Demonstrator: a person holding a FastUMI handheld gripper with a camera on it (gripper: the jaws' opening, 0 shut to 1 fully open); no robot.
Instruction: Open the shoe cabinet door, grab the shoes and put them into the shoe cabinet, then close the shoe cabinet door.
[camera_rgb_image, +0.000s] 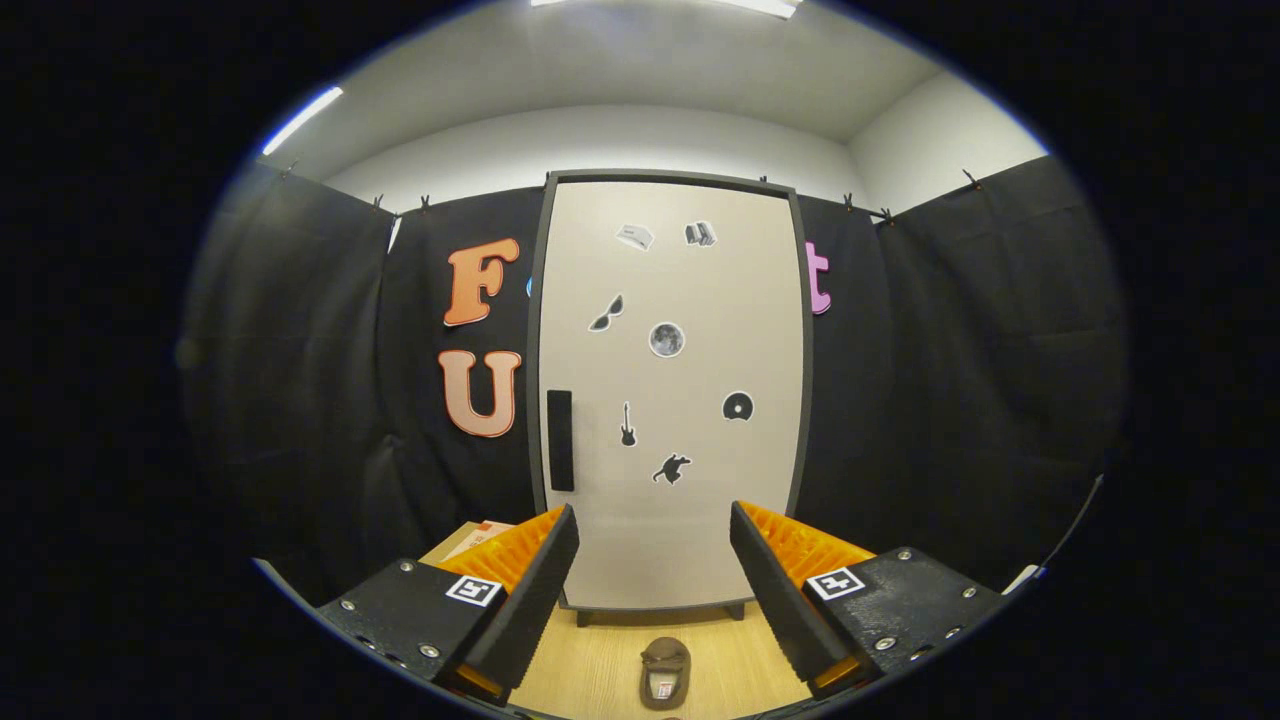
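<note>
My gripper (654, 560) has its two fingers (530, 590) wide apart with nothing between them, and it points at the shoe cabinet (670, 390), which stands ahead against the black wall with its door (690, 300) closed, a dark handle (560, 440) on its left side and small stickers (666, 339) on the front that are too small to make out well. On the wooden floor (600, 670) between my fingers and in front of the cabinet lies one brown shoe (664, 672), and its near end is cut off. Behind my left finger a cardboard box (470, 538) is mostly hidden.
</note>
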